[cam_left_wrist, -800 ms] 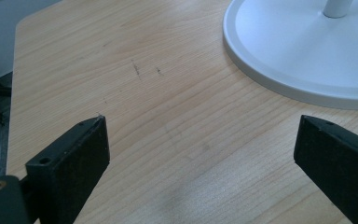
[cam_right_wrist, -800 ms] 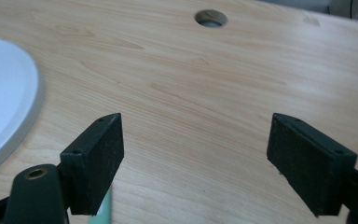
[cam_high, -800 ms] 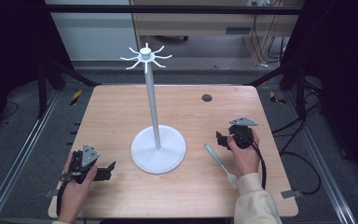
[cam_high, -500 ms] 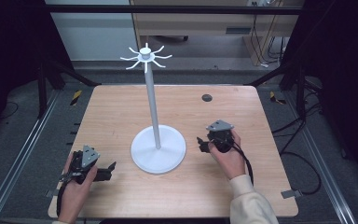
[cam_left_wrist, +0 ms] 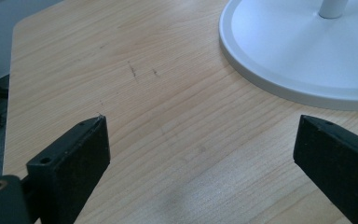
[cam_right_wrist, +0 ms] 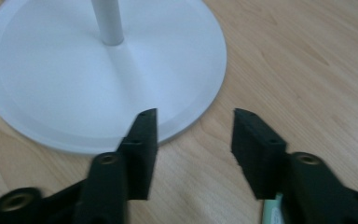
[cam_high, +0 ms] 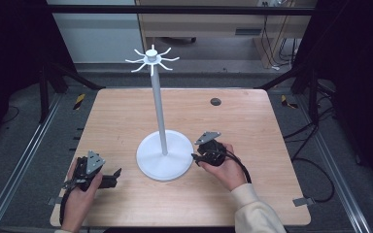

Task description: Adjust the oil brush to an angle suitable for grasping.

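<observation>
Where the grain runs pale, round glossy white stand base (cam_right_wrist: 74,70).

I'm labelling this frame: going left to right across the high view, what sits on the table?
Left gripper → white stand's round base → right gripper → the small dark round spot, farther back on the table.

High view is looking forward and down over the whole tabletop (cam_high: 121,121) from above. Left gripper view is sitting low, facing the white stand base (cam_left_wrist: 303,56) close by. Right gripper view is facing the same base (cam_right_wrist: 65,79) closer, from the opposite side.
</observation>
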A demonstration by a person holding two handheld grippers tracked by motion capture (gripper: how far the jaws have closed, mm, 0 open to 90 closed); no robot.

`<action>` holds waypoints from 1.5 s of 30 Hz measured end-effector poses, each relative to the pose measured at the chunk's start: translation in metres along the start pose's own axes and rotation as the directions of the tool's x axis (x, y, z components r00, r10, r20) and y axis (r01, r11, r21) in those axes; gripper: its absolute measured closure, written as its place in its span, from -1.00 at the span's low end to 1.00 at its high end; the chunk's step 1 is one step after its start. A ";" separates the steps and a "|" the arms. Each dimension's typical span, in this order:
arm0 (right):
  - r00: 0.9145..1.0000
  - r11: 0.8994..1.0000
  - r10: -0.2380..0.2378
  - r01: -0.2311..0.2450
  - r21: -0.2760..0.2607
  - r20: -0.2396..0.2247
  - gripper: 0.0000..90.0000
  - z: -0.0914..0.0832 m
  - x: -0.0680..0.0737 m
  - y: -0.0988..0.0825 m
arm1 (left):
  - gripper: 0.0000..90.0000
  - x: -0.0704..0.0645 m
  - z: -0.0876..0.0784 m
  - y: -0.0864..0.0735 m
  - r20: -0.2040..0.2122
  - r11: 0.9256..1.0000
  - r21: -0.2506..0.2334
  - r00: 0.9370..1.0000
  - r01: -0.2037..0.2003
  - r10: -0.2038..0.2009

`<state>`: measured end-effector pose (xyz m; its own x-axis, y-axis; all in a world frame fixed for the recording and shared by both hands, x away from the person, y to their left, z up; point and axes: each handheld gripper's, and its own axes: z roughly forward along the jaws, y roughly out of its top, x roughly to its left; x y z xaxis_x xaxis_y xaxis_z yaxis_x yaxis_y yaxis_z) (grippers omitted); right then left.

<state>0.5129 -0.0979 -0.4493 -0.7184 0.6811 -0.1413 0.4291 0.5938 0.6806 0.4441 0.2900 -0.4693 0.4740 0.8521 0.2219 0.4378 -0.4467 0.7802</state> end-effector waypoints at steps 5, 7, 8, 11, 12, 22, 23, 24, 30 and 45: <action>1.000 0.998 0.008 -0.008 0.055 0.006 0.76 0.000 -0.005 -0.006 | -0.93 -0.001 0.000 0.000 0.006 1.000 0.003 1.000 -0.006 0.006; 1.000 0.997 0.008 -0.010 0.082 0.021 0.89 0.001 -0.007 -0.008 | -0.93 -0.001 0.000 0.000 0.005 1.000 0.005 1.000 -0.009 0.009; 1.000 0.997 0.008 -0.010 0.082 0.021 0.89 0.001 -0.007 -0.008 | -0.93 -0.001 0.000 0.000 0.005 1.000 0.005 1.000 -0.009 0.009; 0.999 0.992 0.044 -0.046 0.118 0.021 1.00 0.002 -0.014 -0.012 | -0.93 -0.002 0.001 0.000 0.007 1.000 0.007 1.000 -0.011 0.011; 0.998 0.991 0.051 -0.053 0.123 0.026 1.00 0.003 -0.016 -0.014 | -0.93 -0.002 0.001 0.000 0.008 1.000 0.008 1.000 -0.014 0.014; 0.985 0.977 0.161 -0.168 0.135 0.060 1.00 0.008 -0.037 -0.023 | -0.93 -0.004 0.002 0.001 0.014 1.000 0.014 1.000 -0.023 0.023; 0.985 0.976 0.162 -0.169 0.140 0.061 1.00 0.009 -0.039 -0.024 | -0.93 -0.004 0.002 0.001 0.015 1.000 0.015 1.000 -0.025 0.025; 0.983 0.972 0.173 -0.179 0.149 0.058 1.00 0.009 -0.039 -0.024 | -0.93 -0.004 0.002 0.001 0.015 1.000 0.014 1.000 -0.025 0.025; 0.981 0.963 0.185 -0.193 0.189 0.058 1.00 0.013 -0.042 -0.027 | -0.92 -0.004 0.002 0.000 0.016 1.000 0.015 1.000 -0.026 0.025; 0.980 0.954 0.188 -0.199 0.225 0.068 1.00 0.015 -0.041 -0.028 | -0.93 -0.004 0.002 0.001 0.016 1.000 0.015 1.000 -0.026 0.026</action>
<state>0.5384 -0.1359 -0.4737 -0.5857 0.8084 -0.0591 0.6755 0.5271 0.5155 0.4437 0.2858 -0.4707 0.4975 0.8357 0.2326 0.4364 -0.4729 0.7655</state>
